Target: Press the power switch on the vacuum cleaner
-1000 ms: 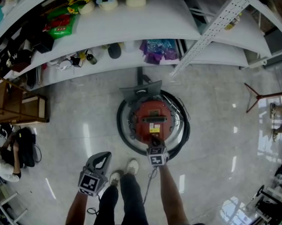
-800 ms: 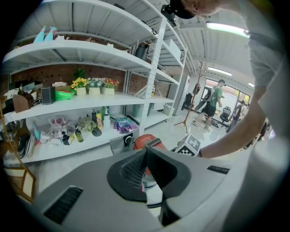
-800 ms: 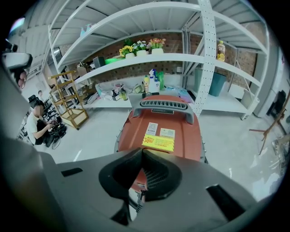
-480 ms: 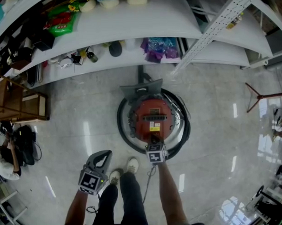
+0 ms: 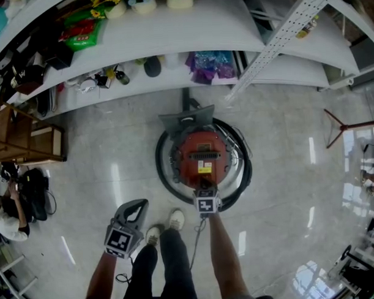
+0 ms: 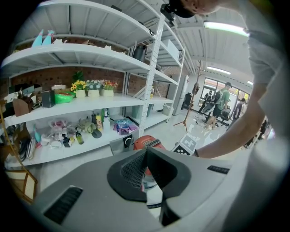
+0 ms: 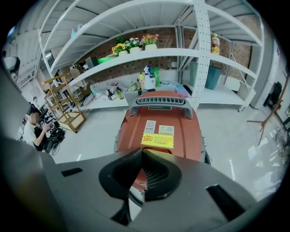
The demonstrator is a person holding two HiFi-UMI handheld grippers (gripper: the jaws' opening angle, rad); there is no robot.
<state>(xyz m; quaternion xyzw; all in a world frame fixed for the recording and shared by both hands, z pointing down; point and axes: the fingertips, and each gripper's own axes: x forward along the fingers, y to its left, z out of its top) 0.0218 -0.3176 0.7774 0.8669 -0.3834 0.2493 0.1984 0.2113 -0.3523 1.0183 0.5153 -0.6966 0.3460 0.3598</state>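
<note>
Item: round red plastic vacuum cleaner [image 5: 202, 152], press pending.
Right gripper [image 5: 203, 189], jaws pressed together, at its near edge: push squarely down, tip centred. Left gripper [image 5: 135, 209] likewise closed, idle.

Count, this frame. Vacuum [image 5: 202, 159]: 1, red. Hose [image 5: 162, 175] ringing it: 1, black. Labels on vacuum top: yellow label [image 7: 157, 140], 1; white labels [image 7: 150, 126], 2, side by side. Hand-held grippers: 2, left hand-held gripper [image 5: 137, 207] and right hand-held gripper [image 5: 204, 189]. Marker cubes [image 5: 120, 242]: 2, one per gripper. Shoes [image 5: 175, 221] on the floor: 2. Flower pots [image 7: 134, 44] on the shelf: 3 in a row. Green bag [image 5: 82, 32]: 1. Purple bag [image 5: 210, 65]: 1. Wooden rack [image 5: 21, 136]: 1. Tripod [image 5: 342, 129]: 1. Seated person [image 5: 8, 213] at left: 1. Further people at the far end of the room: several, exact number unreadable.
</note>
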